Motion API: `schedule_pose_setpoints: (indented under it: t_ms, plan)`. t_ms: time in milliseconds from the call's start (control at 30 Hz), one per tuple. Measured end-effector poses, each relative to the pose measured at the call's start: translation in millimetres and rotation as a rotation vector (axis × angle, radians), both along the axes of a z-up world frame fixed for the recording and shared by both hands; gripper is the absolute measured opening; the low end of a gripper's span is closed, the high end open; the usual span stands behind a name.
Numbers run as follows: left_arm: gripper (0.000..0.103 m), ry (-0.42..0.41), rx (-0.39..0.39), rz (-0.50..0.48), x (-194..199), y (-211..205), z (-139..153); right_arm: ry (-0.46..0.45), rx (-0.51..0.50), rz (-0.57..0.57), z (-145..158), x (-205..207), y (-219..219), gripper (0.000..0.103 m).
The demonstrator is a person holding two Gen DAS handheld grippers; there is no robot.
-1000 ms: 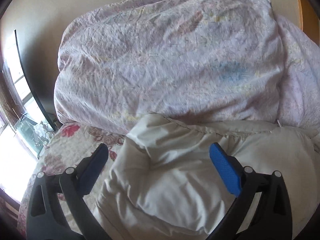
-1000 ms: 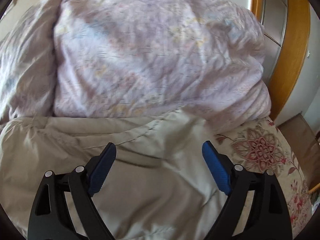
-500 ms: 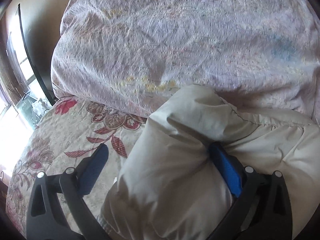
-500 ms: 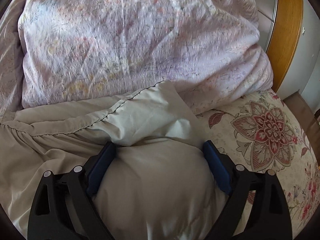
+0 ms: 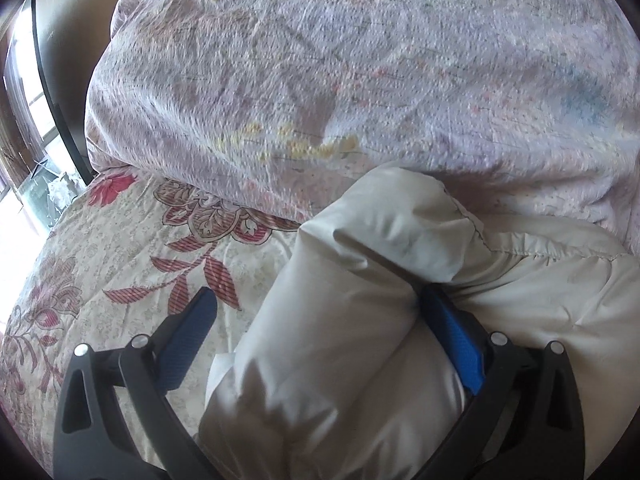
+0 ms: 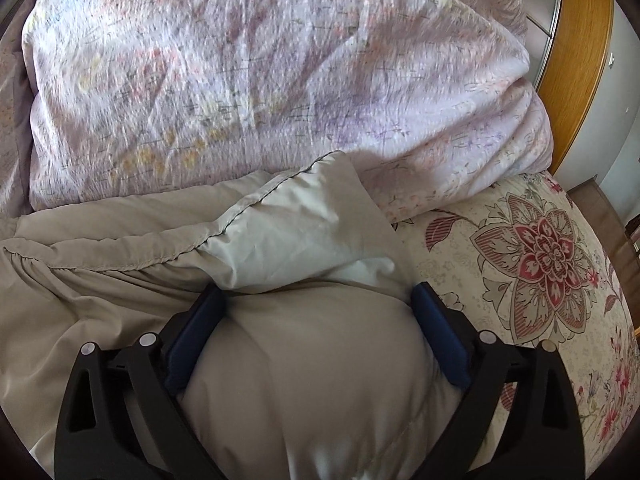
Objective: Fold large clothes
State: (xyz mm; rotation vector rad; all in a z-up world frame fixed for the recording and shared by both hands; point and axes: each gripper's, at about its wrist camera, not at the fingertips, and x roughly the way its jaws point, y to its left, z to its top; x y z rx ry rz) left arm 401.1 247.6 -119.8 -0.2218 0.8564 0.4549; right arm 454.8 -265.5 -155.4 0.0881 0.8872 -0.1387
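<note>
A puffy beige padded garment (image 5: 360,340) lies on a floral bedspread (image 5: 120,260), its far corner against a lilac quilt (image 5: 360,80). My left gripper (image 5: 316,294) is open, pushed down over the garment's left end. Its right pad touches the fabric and its left pad hangs clear above the bedspread. In the right wrist view the garment (image 6: 304,360) bulges up between the wide jaws of my right gripper (image 6: 316,290), which are opening. A stitched corner flap (image 6: 304,232) lies folded just beyond the fingertips.
The bulky lilac quilt (image 6: 260,80) fills the far side of the bed. Bare floral bedspread (image 6: 540,256) shows right of the garment, with a wooden door frame (image 6: 580,60) beyond it. A bright window (image 5: 20,120) is at far left.
Both grippers came down onto the garment. Its fabric, which lay below the open jaws, now bulges up between them, and the quilt looms closer.
</note>
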Motion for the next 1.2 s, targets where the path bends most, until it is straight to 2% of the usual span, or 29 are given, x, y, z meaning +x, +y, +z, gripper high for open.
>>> schedule_pose_setpoints:
  t_ms: [133, 267, 333, 367, 500, 567, 633, 733, 800, 900, 967, 1133, 1200]
  plan:
    - [0.101, -0.008, -0.010, 0.010, -3, 7, -2, 0.001, 0.013, -0.005, -1, 1, -1, 0.096]
    - [0.101, -0.006, 0.024, 0.029, -12, 6, 0, -0.033, 0.011, -0.022, 2, -4, -6, 0.096]
    - [0.100, 0.017, 0.048, 0.036, -23, 2, 7, -0.064, 0.058, -0.030, 7, -15, -18, 0.096]
    - [0.099, 0.017, 0.035, 0.028, -31, -1, 11, -0.072, 0.082, -0.044, 10, -22, -25, 0.096]
    - [0.099, -0.027, -0.087, -0.044, -86, -12, 34, -0.063, 0.238, -0.078, 25, -70, -60, 0.096]
    - [0.099, -0.041, -0.131, -0.081, -114, -20, 45, -0.040, 0.322, -0.105, 32, -103, -84, 0.091]
    - [0.099, -0.052, -0.141, -0.109, -141, -33, 56, -0.030, 0.365, -0.132, 35, -131, -98, 0.091]
    - [0.099, -0.072, -0.150, -0.132, -183, -30, 62, -0.016, 0.456, -0.158, 36, -166, -115, 0.085]
    - [0.099, -0.086, -0.214, -0.128, -203, -23, 59, 0.027, 0.576, -0.152, 26, -179, -121, 0.079]
    - [0.094, -0.085, -0.288, -0.098, -221, -27, 52, 0.096, 0.734, -0.144, 9, -186, -110, 0.070]
    - [0.087, -0.074, -0.319, -0.074, -225, -26, 44, 0.121, 0.783, -0.143, 2, -185, -100, 0.068]
    - [0.080, -0.067, -0.450, -0.022, -219, -20, 20, 0.147, 0.886, -0.156, -14, -185, -85, 0.065]
    - [0.074, -0.069, -0.511, -0.004, -212, -20, 10, 0.131, 0.926, -0.161, -20, -183, -82, 0.063]
